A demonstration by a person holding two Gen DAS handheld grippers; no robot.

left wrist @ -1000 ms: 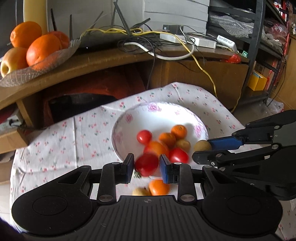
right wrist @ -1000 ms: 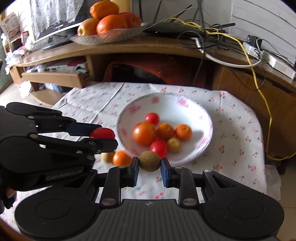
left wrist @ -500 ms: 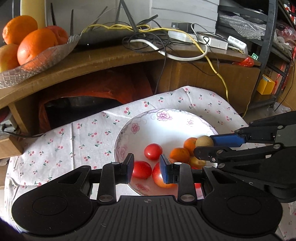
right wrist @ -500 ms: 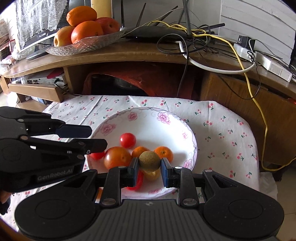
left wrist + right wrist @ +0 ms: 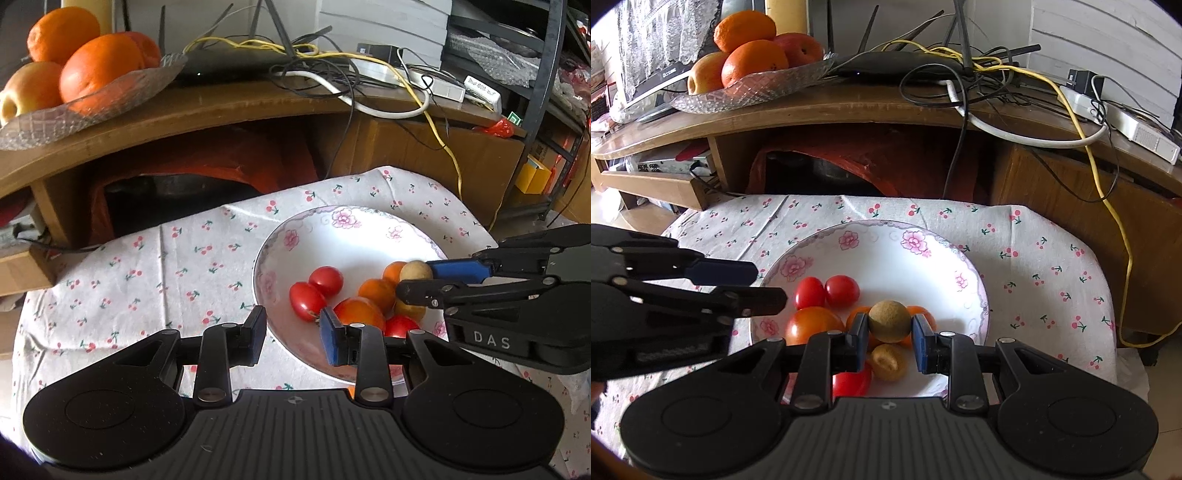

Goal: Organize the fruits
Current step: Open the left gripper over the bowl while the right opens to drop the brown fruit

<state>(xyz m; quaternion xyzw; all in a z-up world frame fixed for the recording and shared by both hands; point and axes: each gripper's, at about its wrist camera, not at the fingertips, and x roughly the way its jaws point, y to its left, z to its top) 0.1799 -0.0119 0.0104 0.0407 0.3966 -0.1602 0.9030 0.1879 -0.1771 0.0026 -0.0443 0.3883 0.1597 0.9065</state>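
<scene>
A white floral bowl (image 5: 354, 225) (image 5: 886, 240) sits on the cherry-print cloth and holds red tomatoes (image 5: 306, 301) (image 5: 842, 290), small oranges (image 5: 376, 291) and a large orange tomato (image 5: 812, 325). My right gripper (image 5: 889, 334) is shut on a small brown round fruit (image 5: 889, 320) and holds it over the bowl's fruit; it also shows in the left wrist view (image 5: 415, 271). My left gripper (image 5: 291, 328) is open and empty at the bowl's near left rim, and it shows at the left of the right wrist view (image 5: 757, 284).
A glass dish of big oranges and an apple (image 5: 92, 70) (image 5: 750, 62) stands on the wooden shelf behind. A router and tangled cables (image 5: 960, 70) lie on the shelf. A small orange fruit (image 5: 351, 391) peeks out under my left gripper.
My left gripper let go of its red tomato into the bowl and opened. My right gripper moved forward over the bowl with the brown fruit.
</scene>
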